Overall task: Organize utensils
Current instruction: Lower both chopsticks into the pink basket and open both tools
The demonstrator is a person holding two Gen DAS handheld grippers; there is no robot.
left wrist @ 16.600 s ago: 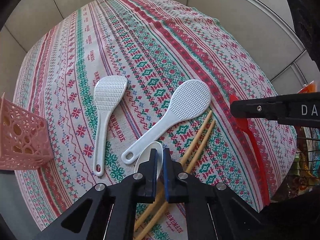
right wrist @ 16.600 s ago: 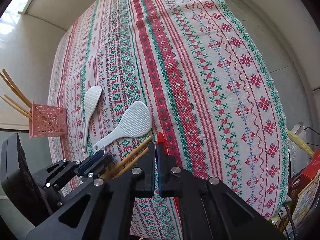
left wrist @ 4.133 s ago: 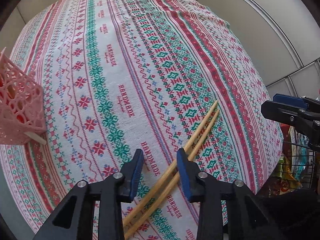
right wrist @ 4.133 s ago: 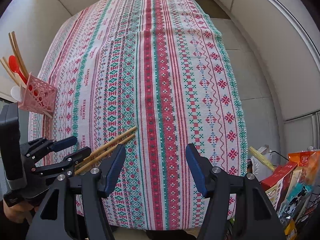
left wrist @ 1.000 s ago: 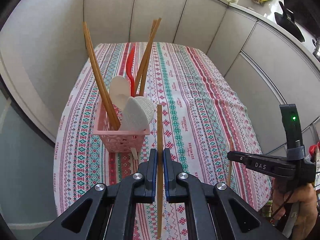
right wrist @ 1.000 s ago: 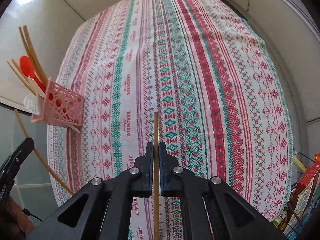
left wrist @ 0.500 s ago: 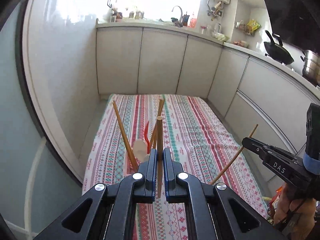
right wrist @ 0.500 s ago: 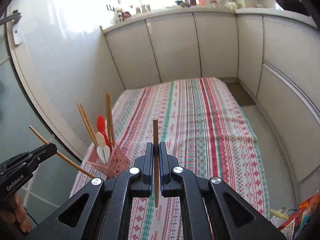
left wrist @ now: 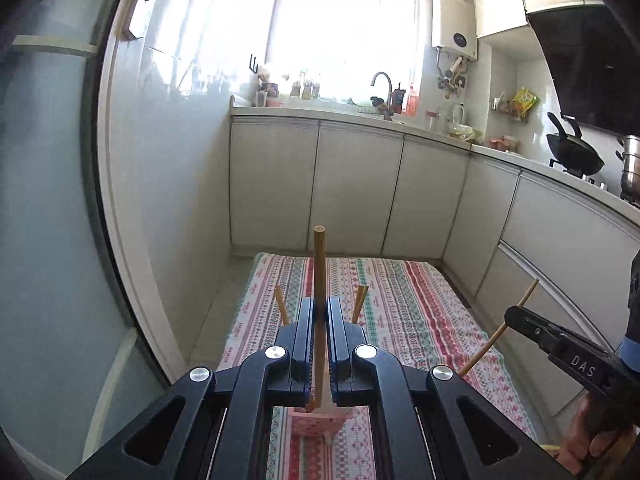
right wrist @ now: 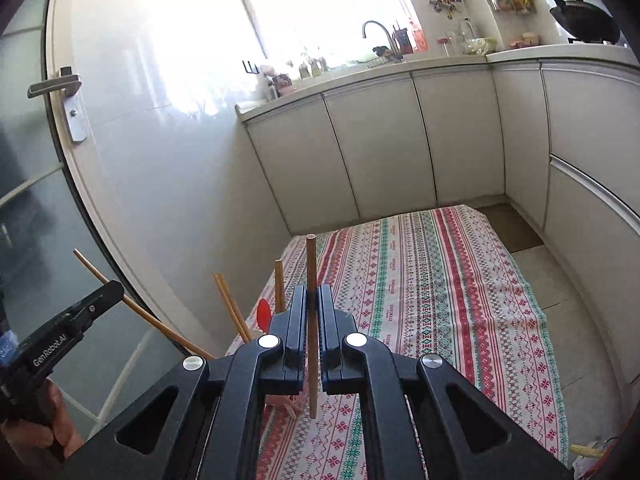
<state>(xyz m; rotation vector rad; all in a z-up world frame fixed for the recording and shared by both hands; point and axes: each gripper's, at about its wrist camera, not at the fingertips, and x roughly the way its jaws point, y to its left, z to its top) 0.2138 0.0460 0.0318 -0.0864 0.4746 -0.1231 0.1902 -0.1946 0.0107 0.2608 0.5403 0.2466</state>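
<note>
Your left gripper (left wrist: 319, 312) and right gripper (right wrist: 311, 300) each clamped one upright chopstick (left wrist: 319, 264); the pink holder (left wrist: 316, 424) sat below, nearer your left.

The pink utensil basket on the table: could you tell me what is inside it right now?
Sticking out of the pink basket are wooden chopsticks and a red spoon. The right gripper covers its lower contents.

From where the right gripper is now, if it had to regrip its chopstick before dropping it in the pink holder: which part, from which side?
Judgement: keep the right gripper pinching across the chopstick mid-shaft, coming side-on. It is thin, straight and near upright, so a long lower end stays free below the pads to lead into the pink holder.
</note>
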